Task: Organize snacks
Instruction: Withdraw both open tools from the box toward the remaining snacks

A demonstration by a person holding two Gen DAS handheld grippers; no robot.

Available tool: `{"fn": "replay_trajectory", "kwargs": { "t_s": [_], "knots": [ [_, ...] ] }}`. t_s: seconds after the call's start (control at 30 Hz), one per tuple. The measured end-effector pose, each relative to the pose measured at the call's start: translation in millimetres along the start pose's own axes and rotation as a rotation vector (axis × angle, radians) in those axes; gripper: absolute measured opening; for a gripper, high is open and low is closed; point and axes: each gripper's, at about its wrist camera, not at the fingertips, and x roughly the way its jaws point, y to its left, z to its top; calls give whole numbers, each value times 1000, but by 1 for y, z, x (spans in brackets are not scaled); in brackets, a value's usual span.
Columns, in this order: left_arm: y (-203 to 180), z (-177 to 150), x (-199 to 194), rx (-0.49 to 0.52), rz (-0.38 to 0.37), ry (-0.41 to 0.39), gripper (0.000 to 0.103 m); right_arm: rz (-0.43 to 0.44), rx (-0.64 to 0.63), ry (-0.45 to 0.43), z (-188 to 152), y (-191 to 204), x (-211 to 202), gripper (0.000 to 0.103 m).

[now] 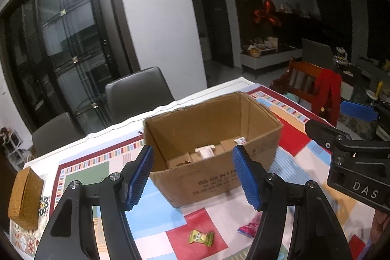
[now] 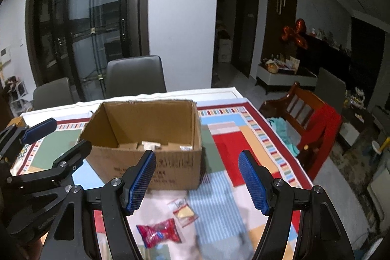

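Open box at frame centre, long axis left to right, packets inside. Red packet and pale packet lie low in the right view; green candy low in the left. Left tool and right tool both gape, empty, above the patchwork-covered bench. Chairs behind.
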Motion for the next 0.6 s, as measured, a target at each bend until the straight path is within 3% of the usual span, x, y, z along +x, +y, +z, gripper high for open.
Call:
{"fn": "replay_trajectory", "kwargs": {
  "t_s": [0.6],
  "knots": [
    [-31,-27,8,132,-139,47,66,-90,112,132,-60,-16,-6,71]
  ]
}}
